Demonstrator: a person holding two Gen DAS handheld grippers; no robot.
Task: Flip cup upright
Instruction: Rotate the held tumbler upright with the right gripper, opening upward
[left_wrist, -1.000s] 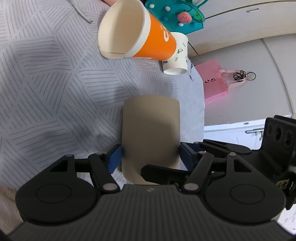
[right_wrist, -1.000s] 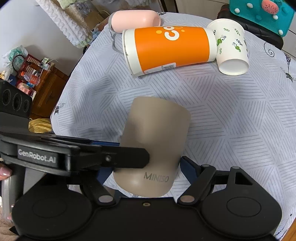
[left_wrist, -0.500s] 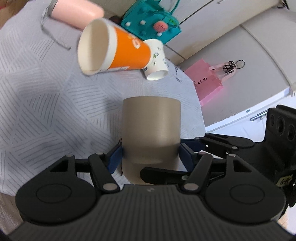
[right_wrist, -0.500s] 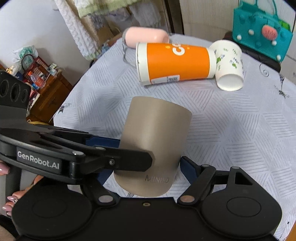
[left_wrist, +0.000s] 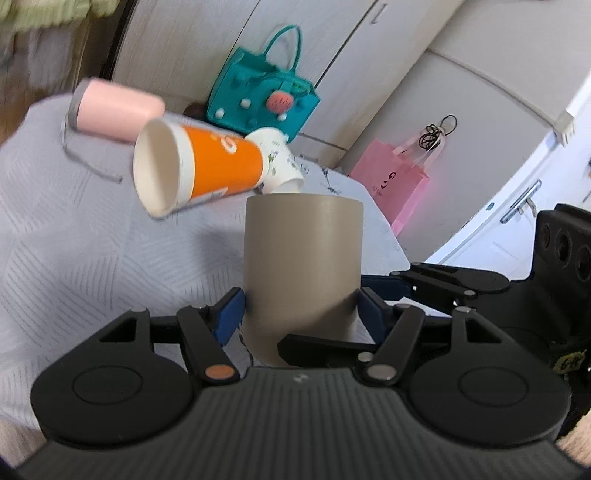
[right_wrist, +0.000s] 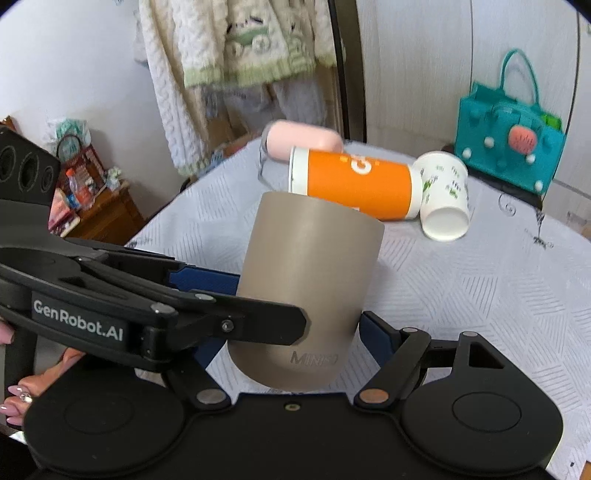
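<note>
A plain taupe cup (left_wrist: 301, 254) marked MINISO (right_wrist: 306, 291) is held off the table by both grippers, its far end raised and its rounded end toward the cameras. My left gripper (left_wrist: 299, 310) is shut on the cup, blue pads on either side of it. My right gripper (right_wrist: 295, 332) is also shut on the cup from the other side. Each gripper shows in the other's view, crossing under the cup. The cup's opening is not visible.
An orange paper cup (left_wrist: 195, 168) lies on its side on the grey patterned tablecloth (right_wrist: 480, 288), with a small white printed cup (right_wrist: 445, 199) and a pink bottle (left_wrist: 118, 110) beside it. A teal bag (right_wrist: 509, 122) stands at the table's far edge. A pink bag (left_wrist: 399, 181) hangs beyond.
Both grippers have tilted the taupe cup up from lying flat toward upright, lifting it off the cloth. The views now look across the table at the wall.
</note>
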